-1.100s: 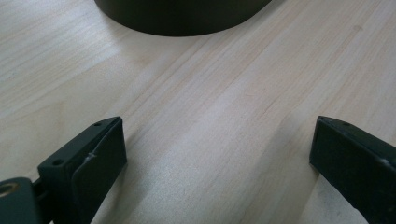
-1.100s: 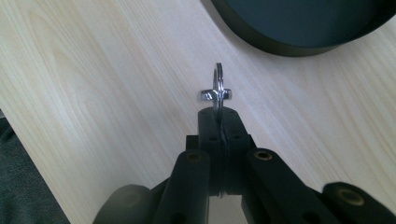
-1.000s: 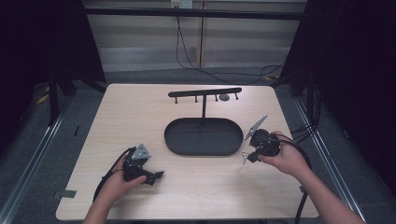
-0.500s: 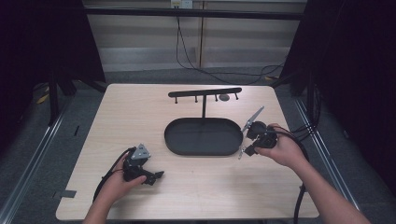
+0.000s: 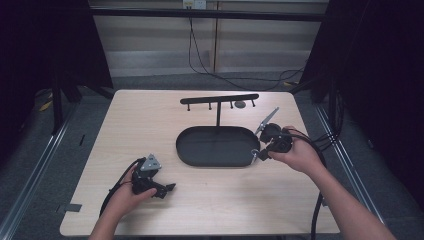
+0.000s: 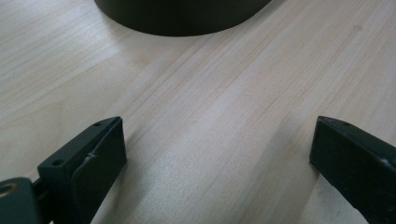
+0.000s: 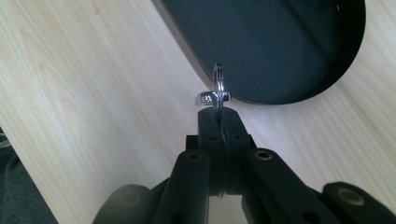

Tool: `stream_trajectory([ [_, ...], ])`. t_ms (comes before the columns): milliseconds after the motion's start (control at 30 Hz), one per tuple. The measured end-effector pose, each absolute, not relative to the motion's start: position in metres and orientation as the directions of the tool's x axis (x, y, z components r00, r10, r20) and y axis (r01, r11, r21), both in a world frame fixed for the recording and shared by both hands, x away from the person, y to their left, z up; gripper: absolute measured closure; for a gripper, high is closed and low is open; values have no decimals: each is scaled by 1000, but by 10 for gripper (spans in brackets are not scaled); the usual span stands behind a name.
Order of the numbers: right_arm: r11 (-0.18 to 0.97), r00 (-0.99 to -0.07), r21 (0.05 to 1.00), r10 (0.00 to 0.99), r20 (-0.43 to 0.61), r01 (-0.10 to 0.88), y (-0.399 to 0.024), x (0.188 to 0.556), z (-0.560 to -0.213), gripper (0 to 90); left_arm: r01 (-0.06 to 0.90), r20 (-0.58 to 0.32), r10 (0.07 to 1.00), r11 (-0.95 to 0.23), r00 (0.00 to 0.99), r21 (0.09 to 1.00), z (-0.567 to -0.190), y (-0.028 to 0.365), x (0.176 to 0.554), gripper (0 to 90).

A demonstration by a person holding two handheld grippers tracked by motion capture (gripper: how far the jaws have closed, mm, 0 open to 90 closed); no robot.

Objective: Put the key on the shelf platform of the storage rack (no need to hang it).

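Beside the tray's (image 7: 327,79) near rim, the right gripper (image 7: 218,112) pinches a ring (image 7: 217,84) upright, rack (image 5: 220,99) beyond; left gripper (image 6: 219,154) gapes empty.

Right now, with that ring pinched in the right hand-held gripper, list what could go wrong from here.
1. The right hand-held gripper pinches the silver ring only at the jaw tips, edge-on; a bump could let it slip out and roll across the table.
2. The ring sits just outside the black tray; moving on, it could catch the rim.
3. The hooks on the stand look small; hanging the ring there may miss.
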State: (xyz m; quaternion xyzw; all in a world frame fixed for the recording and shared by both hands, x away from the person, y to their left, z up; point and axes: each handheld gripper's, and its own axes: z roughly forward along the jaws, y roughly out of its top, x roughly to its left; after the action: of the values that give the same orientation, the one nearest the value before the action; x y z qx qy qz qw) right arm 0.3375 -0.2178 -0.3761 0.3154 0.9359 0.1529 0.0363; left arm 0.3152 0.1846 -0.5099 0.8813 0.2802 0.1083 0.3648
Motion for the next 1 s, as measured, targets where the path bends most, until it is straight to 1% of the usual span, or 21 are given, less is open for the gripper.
stream_trajectory([
  [100,749,-793,305,608,37,589,-215,338,-374,900,415,-13,573,-577,820,704,-510,185,315,34],
  [133,760,-804,311,594,25,571,-213,340,-373,900,415,-13,573,-577,820,703,-510,185,315,34],
  [267,759,-803,313,595,25,572,-209,343,-371,900,415,-14,573,-577,820,704,-510,185,315,34],
  [333,748,-794,311,608,32,586,-205,343,-370,900,415,-14,573,-577,820,703,-510,185,315,34],
  [400,758,-802,313,597,23,573,-203,346,-370,900,415,-14,573,-577,820,704,-510,185,315,34],
  [600,753,-801,330,599,14,569,-199,351,-366,900,415,-14,573,-577,820,704,-510,185,315,33],
  [633,743,-792,333,611,17,580,-197,353,-364,900,415,-14,572,-577,820,703,-510,185,315,34],
  [1000,732,-784,349,621,11,585,-192,363,-366,900,415,-14,572,-577,820,703,-510,185,315,33],
])
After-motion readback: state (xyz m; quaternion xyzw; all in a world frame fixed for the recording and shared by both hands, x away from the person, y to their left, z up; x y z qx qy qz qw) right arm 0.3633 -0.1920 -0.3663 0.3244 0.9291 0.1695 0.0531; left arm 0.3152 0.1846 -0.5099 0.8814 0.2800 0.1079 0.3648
